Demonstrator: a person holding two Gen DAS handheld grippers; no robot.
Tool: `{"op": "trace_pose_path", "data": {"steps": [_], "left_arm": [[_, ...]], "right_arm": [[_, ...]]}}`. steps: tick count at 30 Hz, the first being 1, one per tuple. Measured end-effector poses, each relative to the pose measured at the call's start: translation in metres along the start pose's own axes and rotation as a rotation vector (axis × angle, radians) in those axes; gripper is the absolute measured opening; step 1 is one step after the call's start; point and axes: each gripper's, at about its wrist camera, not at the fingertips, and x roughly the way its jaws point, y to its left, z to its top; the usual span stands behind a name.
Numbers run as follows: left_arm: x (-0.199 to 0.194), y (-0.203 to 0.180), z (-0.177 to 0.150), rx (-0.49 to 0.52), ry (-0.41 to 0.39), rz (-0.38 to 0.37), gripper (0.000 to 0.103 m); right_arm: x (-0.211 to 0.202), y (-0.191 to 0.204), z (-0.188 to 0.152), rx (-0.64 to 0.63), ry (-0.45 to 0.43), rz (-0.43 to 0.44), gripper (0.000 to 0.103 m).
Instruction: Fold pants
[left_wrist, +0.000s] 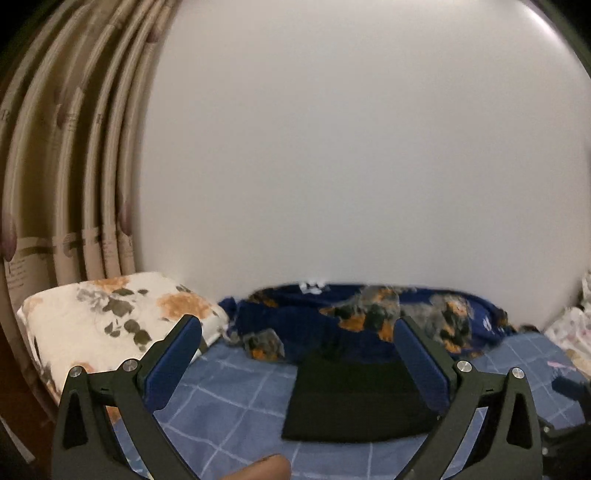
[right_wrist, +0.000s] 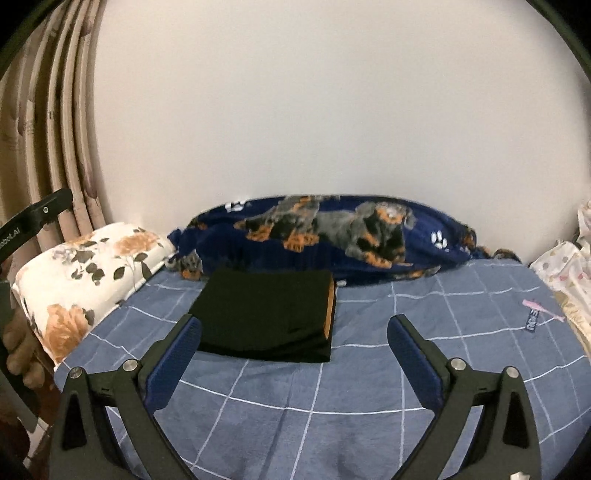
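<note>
The black pants (right_wrist: 266, 314) lie folded into a flat rectangle on the blue checked bed sheet (right_wrist: 369, 369), with a tan inner edge showing on their right side. They also show in the left wrist view (left_wrist: 354, 398), low and close. My left gripper (left_wrist: 297, 328) is open and empty, held above the near side of the pants. My right gripper (right_wrist: 295, 325) is open and empty, held above the sheet with its left finger over the pants' near left corner. Part of the left gripper's body shows at the left edge of the right wrist view.
A white floral pillow (right_wrist: 88, 273) lies at the left. A navy dog-print blanket (right_wrist: 332, 236) is bunched along the white wall. Beige curtains (right_wrist: 55, 129) hang at the left. Pale dotted bedding (right_wrist: 561, 269) sits at the right edge.
</note>
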Motion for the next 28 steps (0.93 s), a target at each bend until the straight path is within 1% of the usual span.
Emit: {"op": "trace_pose_path", "data": {"steps": [2, 7, 14, 20, 23, 26, 28], "left_arm": [[-0.002, -0.005, 0.002, 0.022, 0.044, -0.038, 0.103], [-0.009, -0.01, -0.001, 0.013, 0.069, -0.102, 0.103], [-0.008, -0.015, -0.013, 0.001, 0.119, -0.117, 0.103], [0.003, -0.018, -0.025, -0.002, 0.171, -0.132, 0.103], [0.01, -0.02, -0.032, 0.013, 0.191, -0.119, 0.103], [0.012, -0.022, -0.037, 0.03, 0.184, -0.097, 0.103], [0.012, -0.022, -0.038, 0.031, 0.19, -0.109, 0.103]], "right_arm": [[-0.009, 0.001, 0.001, 0.0, -0.011, 0.003, 0.101], [-0.026, 0.003, 0.001, -0.01, -0.028, 0.001, 0.101], [-0.035, 0.004, 0.0, -0.016, -0.033, -0.001, 0.102], [-0.034, 0.008, -0.003, -0.02, -0.021, 0.002, 0.102], [-0.031, 0.009, -0.006, -0.024, -0.012, 0.005, 0.102], [-0.027, 0.01, -0.008, -0.026, -0.003, 0.007, 0.102], [-0.026, 0.011, -0.008, -0.027, 0.001, 0.009, 0.102]]}}
